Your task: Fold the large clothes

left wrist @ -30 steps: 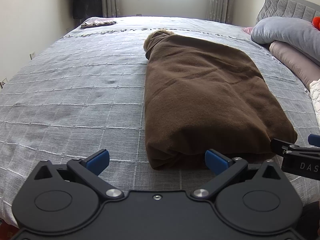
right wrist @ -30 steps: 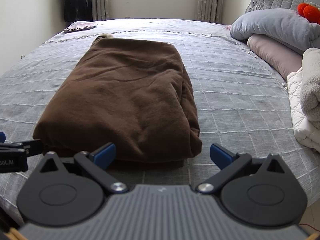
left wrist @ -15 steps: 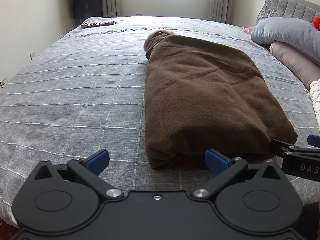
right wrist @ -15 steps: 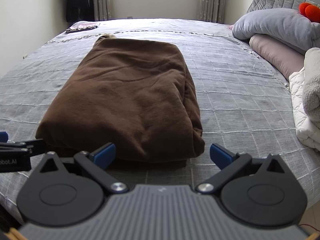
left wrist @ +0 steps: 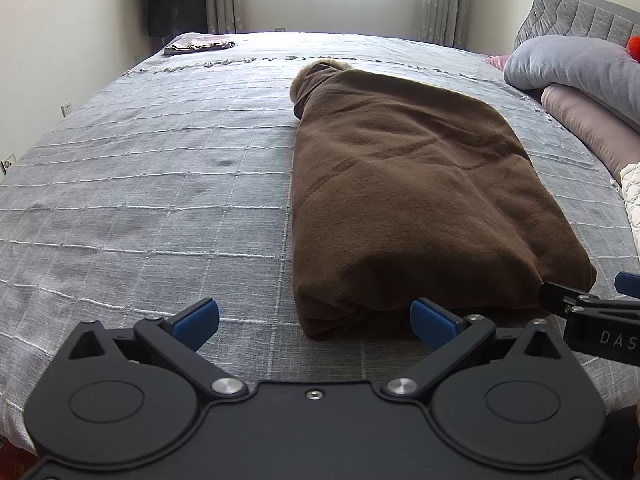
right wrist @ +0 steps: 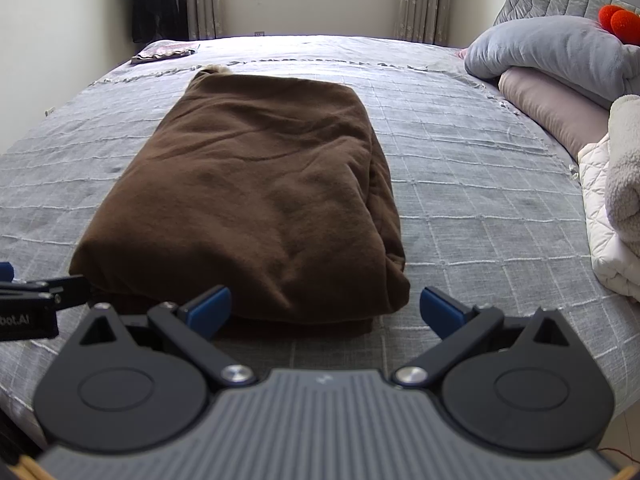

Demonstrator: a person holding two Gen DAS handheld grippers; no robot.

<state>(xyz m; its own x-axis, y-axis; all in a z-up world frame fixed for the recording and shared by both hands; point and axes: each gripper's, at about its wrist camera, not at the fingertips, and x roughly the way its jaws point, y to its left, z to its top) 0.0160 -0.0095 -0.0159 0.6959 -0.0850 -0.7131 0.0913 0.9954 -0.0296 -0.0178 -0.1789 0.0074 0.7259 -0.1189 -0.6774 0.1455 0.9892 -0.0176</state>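
A brown coat (left wrist: 412, 196) (right wrist: 256, 192) lies folded lengthways into a long bundle on the grey checked bedspread (left wrist: 140, 184) (right wrist: 472, 184), its fur-trimmed hood (left wrist: 320, 70) at the far end. My left gripper (left wrist: 314, 316) is open just short of the bundle's near left corner, nothing between its blue pads. My right gripper (right wrist: 326, 306) is open as well, straddling the near right corner without touching it. Each gripper shows at the edge of the other's view.
Grey and pink pillows (right wrist: 552, 64) and a white quilted blanket (right wrist: 608, 216) are piled along the right side. A small folded cloth (left wrist: 200, 44) rests at the far left corner. Dark clothes (right wrist: 156, 0) hang by the curtained window.
The right gripper has drifted slightly rightward; the coat and the left gripper have not visibly moved.
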